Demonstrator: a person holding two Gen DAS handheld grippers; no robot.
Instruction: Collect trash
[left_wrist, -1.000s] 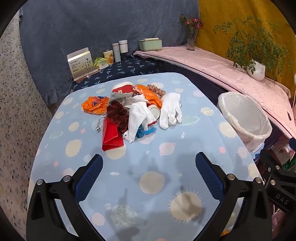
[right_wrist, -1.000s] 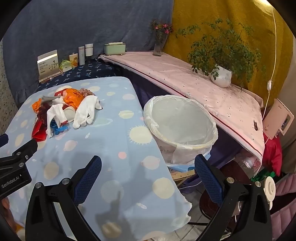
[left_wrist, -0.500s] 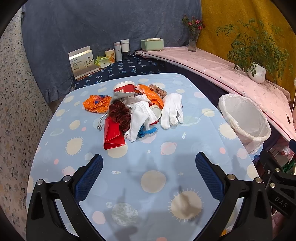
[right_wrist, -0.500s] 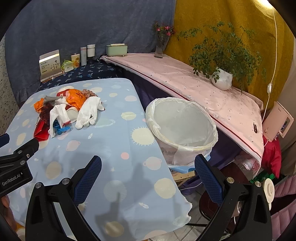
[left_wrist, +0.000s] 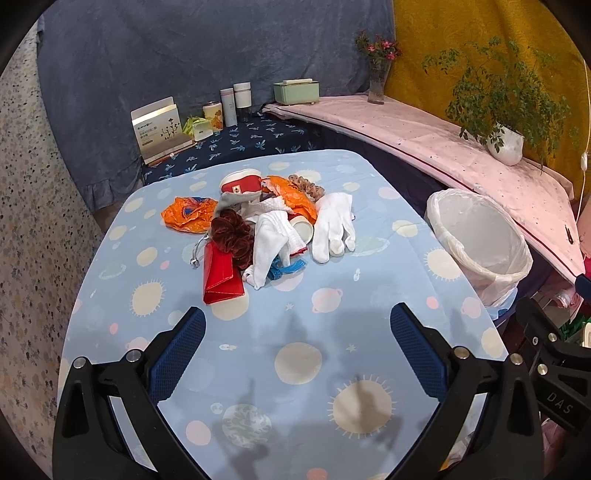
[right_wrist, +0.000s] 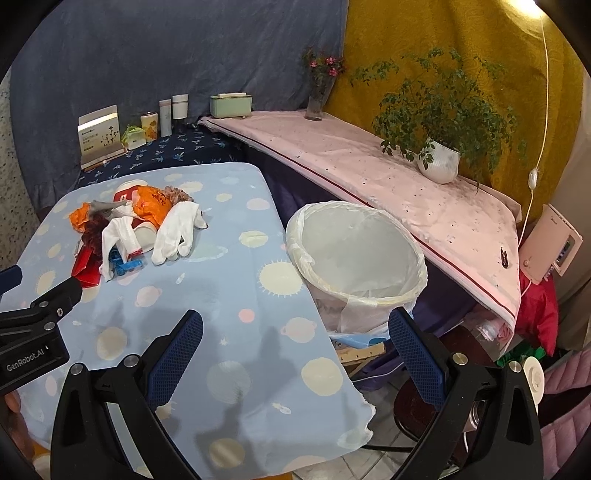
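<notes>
A heap of trash lies mid-table: white gloves (left_wrist: 332, 225) (right_wrist: 177, 232), orange wrappers (left_wrist: 188, 214) (right_wrist: 151, 203), a red packet (left_wrist: 219, 273) (right_wrist: 86, 266), a dark red scrunchie (left_wrist: 231, 232), a roll of tape (left_wrist: 303, 230) and blue scraps (left_wrist: 286, 267). A white-lined bin (left_wrist: 480, 243) (right_wrist: 356, 258) stands beside the table's right edge. My left gripper (left_wrist: 297, 354) hangs open over the near tablecloth, well short of the heap. My right gripper (right_wrist: 295, 354) is open too, over the table's right corner in front of the bin. Neither holds anything.
The table wears a light blue cloth (left_wrist: 295, 362) with suns and planets. Behind it a dark shelf holds a card box (left_wrist: 159, 129), tins and bottles (left_wrist: 234, 101). A pink-covered ledge (right_wrist: 388, 177) carries a potted plant (right_wrist: 439, 162), a vase and a green box.
Both views have drifted slightly backwards and up, so the heap and the bin sit a little farther off. The grippers stay open and nothing on the table has moved.
</notes>
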